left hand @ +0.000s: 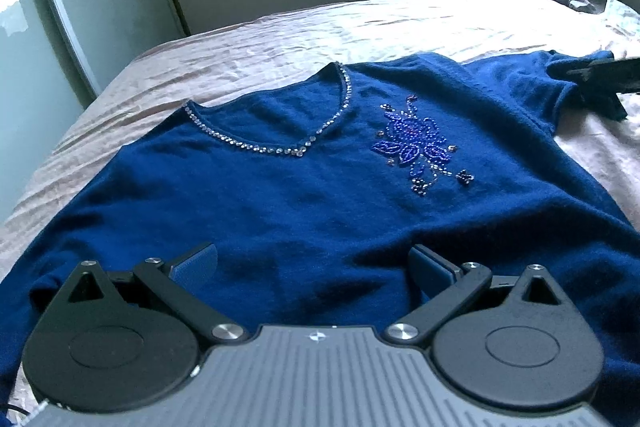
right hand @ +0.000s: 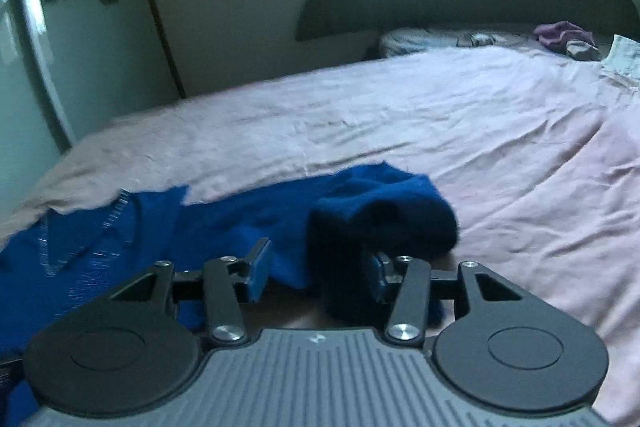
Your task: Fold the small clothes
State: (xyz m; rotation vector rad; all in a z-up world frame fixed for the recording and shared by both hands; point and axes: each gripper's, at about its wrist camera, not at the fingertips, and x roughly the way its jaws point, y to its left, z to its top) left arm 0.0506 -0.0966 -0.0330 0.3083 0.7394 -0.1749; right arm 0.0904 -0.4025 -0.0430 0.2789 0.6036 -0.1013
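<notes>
**Sleeve let go, top laid flat and waiting for its first fold**

Left wrist view shows the blue top [left hand: 304, 195] spread face up across the middle of the frame on the pink bedspread [left hand: 280, 39], its neckline trimmed with small stones [left hand: 280, 147] and a beaded flower [left hand: 416, 143] right of centre. The left gripper [left hand: 314, 263] sits at the bottom of the frame over the lower body of the garment with its jaws standing wide and nothing between them. At the right edge of that view the right gripper [left hand: 600, 79] appears beside the short sleeve [left hand: 560, 75].

From the right wrist view, the sleeve [right hand: 384, 211] lies bunched just above the right gripper [right hand: 316, 275], in the lower middle of the frame. Its jaws stand apart; a dark flap of the knit drapes against the right-hand pad while the left-hand pad is bare, so the cloth looks released rather than pinched. That picture is blurred, so how much still clings is hard to tell.

By my reading the spreading stage is ending and no fold has been made. The next move calls for fresh grips on one side, sleeve and hem together, to carry that edge inward over the body; the sleeve first needs smoothing, as it is still rumpled. The beadwork may snag or add bulk, so the crease is better kept clear of the flower.
</notes>
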